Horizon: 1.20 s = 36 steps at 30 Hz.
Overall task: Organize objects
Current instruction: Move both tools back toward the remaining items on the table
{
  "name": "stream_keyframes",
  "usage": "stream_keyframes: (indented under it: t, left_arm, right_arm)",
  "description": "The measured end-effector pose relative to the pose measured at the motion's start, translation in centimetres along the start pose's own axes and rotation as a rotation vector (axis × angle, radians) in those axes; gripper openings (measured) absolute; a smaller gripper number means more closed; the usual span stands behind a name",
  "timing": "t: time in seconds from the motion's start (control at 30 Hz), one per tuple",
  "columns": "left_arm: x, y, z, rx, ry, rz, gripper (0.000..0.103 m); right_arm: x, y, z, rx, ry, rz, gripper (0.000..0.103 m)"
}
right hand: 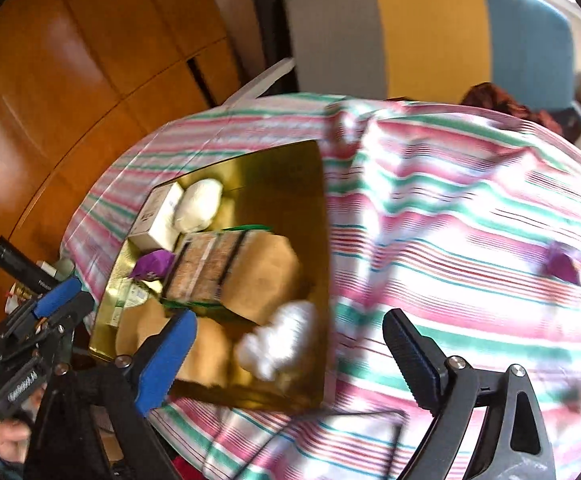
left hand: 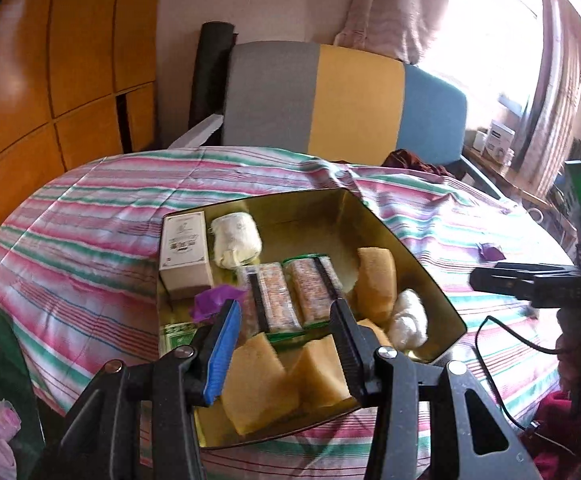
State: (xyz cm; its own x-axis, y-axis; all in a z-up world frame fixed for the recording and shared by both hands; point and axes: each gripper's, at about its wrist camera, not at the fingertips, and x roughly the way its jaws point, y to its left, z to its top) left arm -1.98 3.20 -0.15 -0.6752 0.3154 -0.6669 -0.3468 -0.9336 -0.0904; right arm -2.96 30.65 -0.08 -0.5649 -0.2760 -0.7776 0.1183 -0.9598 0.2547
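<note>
A gold tin box (left hand: 422, 256) (right hand: 314, 216) sits on the striped cloth. It holds a white carton (left hand: 184, 250), a white roll (left hand: 236, 240), two snack packs (left hand: 290, 294), several yellow sponges (left hand: 256, 384), a white cotton ball (left hand: 408, 318) (right hand: 280, 344) and a purple wrapper (left hand: 210, 300). My left gripper (left hand: 286, 316) is open and empty, just above the box's near end. My right gripper (right hand: 290, 336) is open and empty, over the box's right edge and the cotton ball. A second purple wrapper (right hand: 562, 266) (left hand: 490, 251) lies on the cloth to the right.
A grey, yellow and blue headboard (left hand: 346, 96) stands behind the cloth. Wooden cabinets (left hand: 50, 80) are at the left. A window with curtains (left hand: 490, 20) is at the right. A black cable (left hand: 502, 336) lies on the cloth near the box.
</note>
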Motion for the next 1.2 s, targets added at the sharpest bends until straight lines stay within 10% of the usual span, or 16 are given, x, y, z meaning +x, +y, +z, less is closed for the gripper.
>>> stream_keyframes:
  t: [0.73,1.2]
  left_arm:
    - [2.2,-12.1,1.3,0.281,0.044,-0.123,0.047]
    - [6.4,-20.5,1.9,0.384,0.138,-0.214,0.047]
  right_arm:
    - [-8.8,-22.9,-5.0,0.344,-0.093,-0.356,0.097]
    - [-9.4,-27.6,-6.8,0.577,-0.120,-0.322,0.097]
